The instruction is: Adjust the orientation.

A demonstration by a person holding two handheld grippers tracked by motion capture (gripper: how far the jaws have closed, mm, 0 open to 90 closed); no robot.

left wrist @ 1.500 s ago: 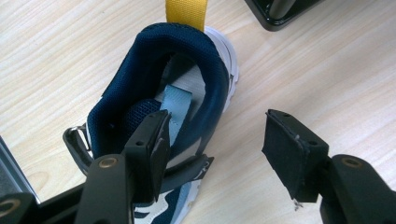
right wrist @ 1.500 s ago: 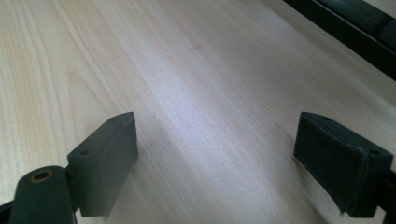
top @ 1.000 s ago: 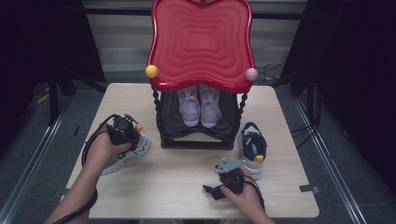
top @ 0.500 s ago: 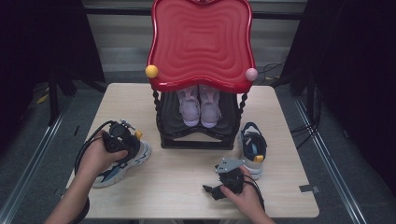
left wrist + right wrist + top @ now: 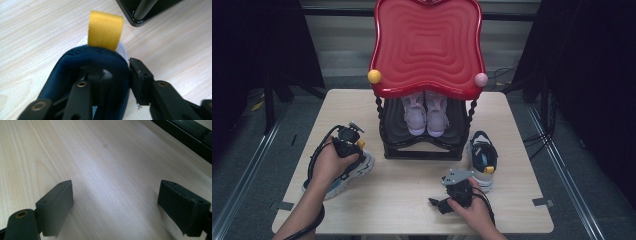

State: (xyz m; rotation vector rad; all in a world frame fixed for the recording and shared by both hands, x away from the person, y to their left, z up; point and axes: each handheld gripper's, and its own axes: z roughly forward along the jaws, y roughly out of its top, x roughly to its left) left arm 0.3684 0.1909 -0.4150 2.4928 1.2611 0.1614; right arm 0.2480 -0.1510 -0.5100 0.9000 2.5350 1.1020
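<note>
A blue-and-white sneaker [image 5: 343,174] lies at the table's left, its heel toward the rack. My left gripper [image 5: 350,144] points down into its heel. In the left gripper view one jaw is inside the shoe and the other is outside against the padded blue collar [image 5: 75,62], just below the yellow pull tab [image 5: 105,31]. The left gripper [image 5: 115,68] has just been closing, with the collar wall pinched between the jaws. A matching sneaker [image 5: 482,158] stands at the right of the rack. My right gripper [image 5: 439,204] rests low near the front edge, open [image 5: 116,202] over bare wood.
A black shoe rack [image 5: 422,146] with a wavy red top [image 5: 427,45] stands at the middle back of the table [image 5: 412,200]. A pair of pink shoes [image 5: 425,114] sits on its shelf. Yellow and pink knobs mark the top's front corners. Cables trail from both grippers.
My left hand has shifted a little over the sneaker's heel, and the shoe has turned slightly under it. The right hand and its gripper have stayed put.
</note>
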